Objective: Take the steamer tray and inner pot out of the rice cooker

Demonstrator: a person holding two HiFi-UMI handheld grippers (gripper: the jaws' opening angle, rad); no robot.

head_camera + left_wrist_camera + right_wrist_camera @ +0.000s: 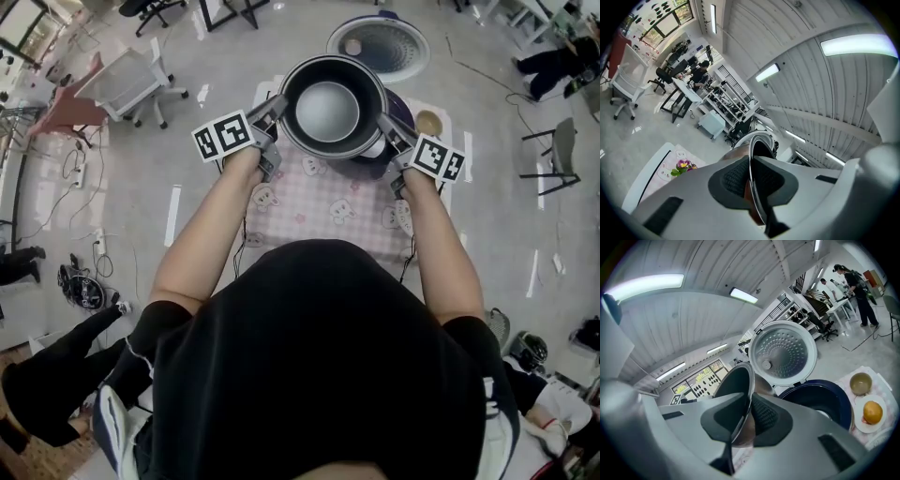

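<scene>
Pink checked cloth covered the table (319, 202), and both bare forearms reached out over it toward its far edge. The left forearm (206, 234) ran up to the left gripper (279, 105), which lay close to level and pointed in at the pot from the left. Its jaws were nearly together, pinched on the thin rim of the inner pot (330, 111), one pad inside and one outside.

The pot hung between the two grippers, clear of the cloth, above the far edge of the table. Inside it I could only see a bare shiny bottom.

The dark blue rice cooker (375, 167) sat under the pot and a bit to its right, lid (380, 45) flipped up behind it, its well looking dark from the right gripper view.

The right gripper (384, 127) clamped the opposite side of the rim the same way, narrow jaws with the metal edge between the pads, right forearm (436, 244) behind it. Near the far right corner sat a small bowl (429, 123), and just beside it a plate (862, 425) with an orange (873, 412).
</scene>
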